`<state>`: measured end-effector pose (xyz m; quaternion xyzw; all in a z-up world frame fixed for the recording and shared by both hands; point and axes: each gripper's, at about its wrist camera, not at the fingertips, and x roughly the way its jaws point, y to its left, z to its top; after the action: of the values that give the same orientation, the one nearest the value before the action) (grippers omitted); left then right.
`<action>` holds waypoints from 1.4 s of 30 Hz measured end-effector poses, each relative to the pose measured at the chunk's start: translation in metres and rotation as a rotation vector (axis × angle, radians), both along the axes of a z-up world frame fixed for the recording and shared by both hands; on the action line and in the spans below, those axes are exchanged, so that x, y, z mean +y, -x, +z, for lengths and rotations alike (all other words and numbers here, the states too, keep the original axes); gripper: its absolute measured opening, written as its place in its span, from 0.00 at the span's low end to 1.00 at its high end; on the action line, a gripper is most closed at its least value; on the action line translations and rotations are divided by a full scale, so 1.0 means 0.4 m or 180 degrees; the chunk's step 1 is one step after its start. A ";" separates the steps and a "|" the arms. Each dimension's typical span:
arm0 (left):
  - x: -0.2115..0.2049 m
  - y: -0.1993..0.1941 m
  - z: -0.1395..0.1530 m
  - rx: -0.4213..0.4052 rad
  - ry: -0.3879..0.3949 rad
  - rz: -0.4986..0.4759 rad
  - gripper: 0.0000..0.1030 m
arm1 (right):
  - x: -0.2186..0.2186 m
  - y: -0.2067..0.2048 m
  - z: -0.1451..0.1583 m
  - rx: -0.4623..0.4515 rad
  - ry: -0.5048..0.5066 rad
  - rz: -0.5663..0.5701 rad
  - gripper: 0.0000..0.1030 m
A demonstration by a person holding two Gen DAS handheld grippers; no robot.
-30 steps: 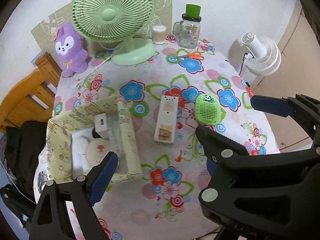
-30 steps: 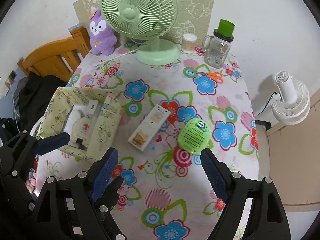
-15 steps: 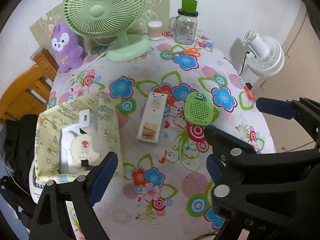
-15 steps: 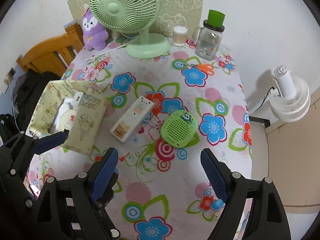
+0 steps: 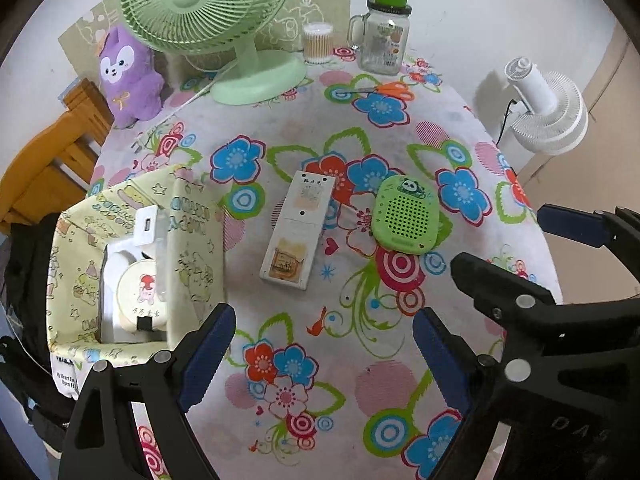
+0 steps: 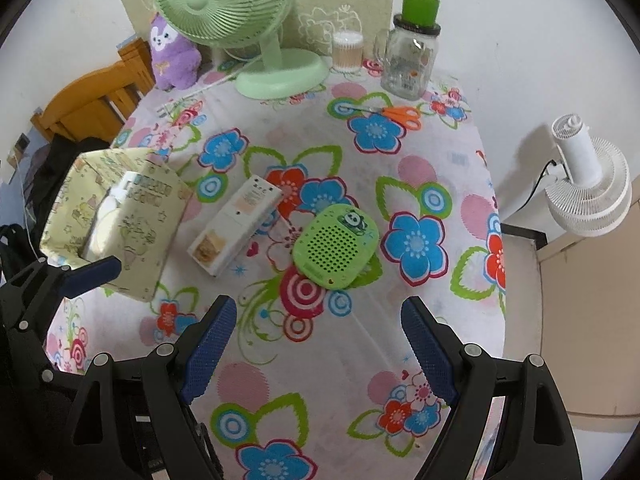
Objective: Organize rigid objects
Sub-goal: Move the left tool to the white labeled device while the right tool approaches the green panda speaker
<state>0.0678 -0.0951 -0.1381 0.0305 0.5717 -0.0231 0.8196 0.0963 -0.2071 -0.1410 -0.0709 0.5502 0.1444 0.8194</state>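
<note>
A white remote-shaped device [image 5: 298, 228] [image 6: 236, 222] lies in the middle of the flowered tablecloth. Just right of it is a flat green speaker [image 5: 408, 216] [image 6: 336, 246] with a panda print. A yellow-green fabric box [image 5: 192, 240] [image 6: 148, 232] stands at the left and holds a white charger and a round white item [image 5: 138, 292]. My left gripper [image 5: 322, 354] hovers open over the cloth, nearer than the remote. My right gripper [image 6: 318, 344] is open too, just short of the speaker. Neither holds anything. Each gripper's blue-padded finger shows at the edge of the other's view.
Along the table's back stand a green desk fan [image 5: 208, 4], a purple plush [image 5: 128, 76], a cotton swab tub [image 5: 318, 42] and a glass jar with a green lid [image 5: 384, 36]. Orange scissors [image 5: 390, 89] lie near the jar. A white floor fan [image 5: 548, 112] is at the right, a wooden chair [image 5: 48, 168] at the left.
Both grippers have sunk toward the table and shifted, so the remote and speaker sit closer in both views. Their jaws stand as wide as before, and nothing on the table has moved.
</note>
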 end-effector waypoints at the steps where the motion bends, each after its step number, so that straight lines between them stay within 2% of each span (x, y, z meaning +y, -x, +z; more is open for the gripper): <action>1: -0.001 -0.006 -0.007 0.0001 -0.0004 -0.0005 0.88 | -0.003 -0.007 -0.010 0.0014 0.0003 -0.0011 0.84; 23: 0.008 -0.146 -0.133 0.0061 -0.0174 -0.0088 0.85 | 0.002 -0.143 -0.147 0.0287 0.0006 -0.0292 0.84; 33: 0.009 -0.201 -0.191 0.0178 -0.0233 -0.0183 0.83 | 0.008 -0.196 -0.209 0.0446 0.0012 -0.0444 0.84; 38: 0.020 -0.220 -0.216 0.0250 -0.0228 -0.0181 0.76 | 0.020 -0.215 -0.237 0.0539 0.0035 -0.0517 0.84; 42: 0.037 -0.230 -0.228 0.0302 -0.0166 -0.0134 0.65 | 0.029 -0.228 -0.254 0.0597 0.0042 -0.0581 0.84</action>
<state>0.1600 -0.0804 -0.2294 0.0627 0.6095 -0.0269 0.7899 0.1877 -0.1956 -0.2426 -0.0121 0.6296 0.0717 0.7735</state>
